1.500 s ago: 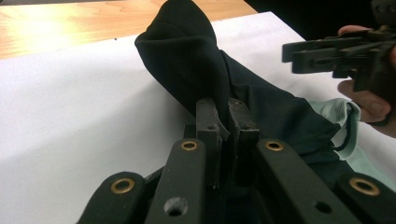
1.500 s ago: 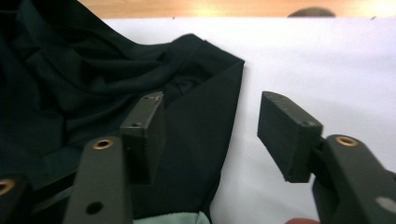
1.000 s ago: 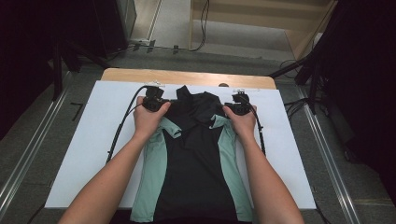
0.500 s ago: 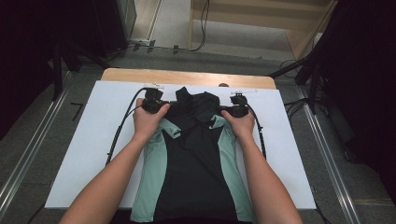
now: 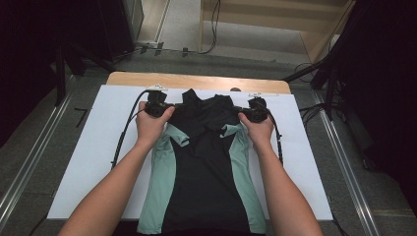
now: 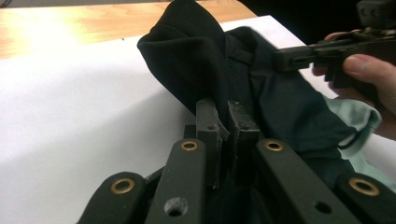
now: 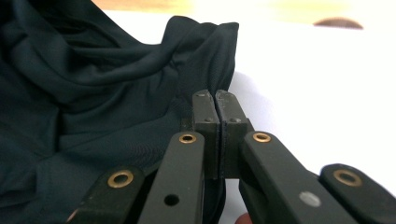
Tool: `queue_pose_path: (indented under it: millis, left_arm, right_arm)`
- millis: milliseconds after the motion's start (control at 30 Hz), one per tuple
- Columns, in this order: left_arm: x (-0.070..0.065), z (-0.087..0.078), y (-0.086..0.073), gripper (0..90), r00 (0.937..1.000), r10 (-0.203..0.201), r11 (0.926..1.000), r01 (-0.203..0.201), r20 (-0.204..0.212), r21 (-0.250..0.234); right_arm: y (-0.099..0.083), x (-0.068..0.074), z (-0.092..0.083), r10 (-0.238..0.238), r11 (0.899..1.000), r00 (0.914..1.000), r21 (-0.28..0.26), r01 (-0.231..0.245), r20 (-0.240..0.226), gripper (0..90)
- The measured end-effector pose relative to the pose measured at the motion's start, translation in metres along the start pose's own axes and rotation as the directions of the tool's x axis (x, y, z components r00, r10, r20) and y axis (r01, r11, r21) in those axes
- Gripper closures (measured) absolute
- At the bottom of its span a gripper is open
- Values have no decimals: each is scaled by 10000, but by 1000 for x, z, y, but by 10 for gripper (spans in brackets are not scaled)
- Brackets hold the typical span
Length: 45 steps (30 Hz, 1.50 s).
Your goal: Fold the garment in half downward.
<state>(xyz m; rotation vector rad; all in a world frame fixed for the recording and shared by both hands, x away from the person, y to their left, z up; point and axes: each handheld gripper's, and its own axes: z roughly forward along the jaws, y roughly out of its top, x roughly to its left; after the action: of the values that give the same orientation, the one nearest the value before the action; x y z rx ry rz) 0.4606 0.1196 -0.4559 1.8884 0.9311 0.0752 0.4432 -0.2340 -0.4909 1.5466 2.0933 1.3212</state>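
A black shirt (image 5: 206, 162) with mint-green side panels lies flat on a white sheet (image 5: 88, 162), collar toward the far edge. My left gripper (image 5: 160, 107) is at its left shoulder. In the left gripper view that gripper (image 6: 227, 114) is shut on a fold of the black shirt (image 6: 280, 102). My right gripper (image 5: 252, 112) is at the right shoulder. Its jaws have just been closing, and in the right gripper view it (image 7: 215, 100) is shut on the edge of the shirt (image 7: 93, 93). The right gripper (image 6: 308, 51) also shows across the collar in the left gripper view.
The white sheet covers a wooden table, whose bare far edge (image 5: 196, 81) shows beyond the collar. Black cables (image 5: 125, 132) trail from both grippers over the sheet. Metal rails (image 5: 344, 157) run along both sides of the table. Dark stands and cables lie on the floor beyond.
The right hand has shifted slightly at the shirt's right shoulder. The left hand and the shirt's body have stayed where they were.
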Motion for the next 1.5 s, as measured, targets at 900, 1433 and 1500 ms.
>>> queue_pose_path:
  millis: [900, 1433, 1500]
  left_arm:
    - [-9, -41, 70, 857, 9953, 623, 9788, -754, -741, -1905]
    - [-27, -42, 19, 857, 9930, 1064, 9731, -1146, -515, -2001]
    - [-29, -43, 16, 857, 9922, 1143, 9724, -1221, -503, -1989]
  right_arm:
    - [60, 33, -62, -1490, 9282, 9876, -3373, 1572, 502, 871]
    - [21, 47, -59, -2128, 9261, 9765, -3258, 1904, -341, 868]
    - [18, 48, -60, -2145, 9261, 9758, -3265, 1892, -428, 867]
